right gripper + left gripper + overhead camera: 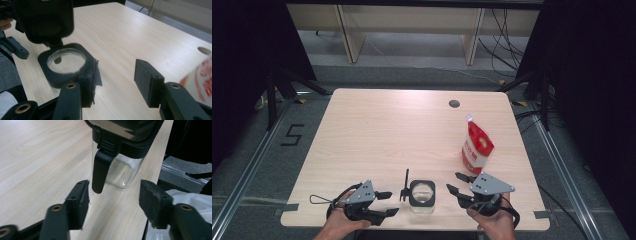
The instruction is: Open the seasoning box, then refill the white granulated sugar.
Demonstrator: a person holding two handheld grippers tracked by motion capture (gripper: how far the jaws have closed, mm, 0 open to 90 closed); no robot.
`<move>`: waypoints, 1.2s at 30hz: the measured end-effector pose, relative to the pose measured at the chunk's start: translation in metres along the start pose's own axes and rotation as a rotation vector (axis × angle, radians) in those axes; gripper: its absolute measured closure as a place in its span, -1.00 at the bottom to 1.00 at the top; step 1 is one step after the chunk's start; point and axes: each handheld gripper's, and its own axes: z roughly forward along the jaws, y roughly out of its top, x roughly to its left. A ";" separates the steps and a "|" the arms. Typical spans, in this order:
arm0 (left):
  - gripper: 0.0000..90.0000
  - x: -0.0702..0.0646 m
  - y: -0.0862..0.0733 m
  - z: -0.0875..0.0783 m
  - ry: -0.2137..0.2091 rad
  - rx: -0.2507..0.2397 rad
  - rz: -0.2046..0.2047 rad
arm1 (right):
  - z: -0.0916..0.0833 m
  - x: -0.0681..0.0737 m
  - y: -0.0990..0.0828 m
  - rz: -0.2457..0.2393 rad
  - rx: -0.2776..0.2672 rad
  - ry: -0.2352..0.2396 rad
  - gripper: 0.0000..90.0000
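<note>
- Right now a square glass jar (422, 197) stands at the near edge of the wooden table (387, 135), between the two grippers, its black hinged lid (405, 186) flipped up on the jar's left side.
- The left gripper (384, 204) rests just left of the jar, jaws parted fairly wide with nothing between them; in the left gripper view the lid's hanging latch (100, 173) sits just ahead of the gap, untouched.
- The right gripper (457, 184) lies just right of the jar, jaws about half open and empty, pointing toward the jar.
- A red and white pouch (476, 145) stands upright farther off, at the right of the table, near the right gripper.
- Risk, as I judge it: the jar sits very close to the near edge, so a push from either gripper could slide it off.
- The upright lid could swing shut if the left jaw knocks it.
- The pouch looks light and tall; a one-sided grab by the right gripper could topple it or spill its contents beside the jar mouth.
</note>
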 end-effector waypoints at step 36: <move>-0.60 0.013 -0.001 -0.013 0.150 -0.053 -0.069 | -0.022 -0.053 -0.066 0.250 0.022 -0.182 -0.58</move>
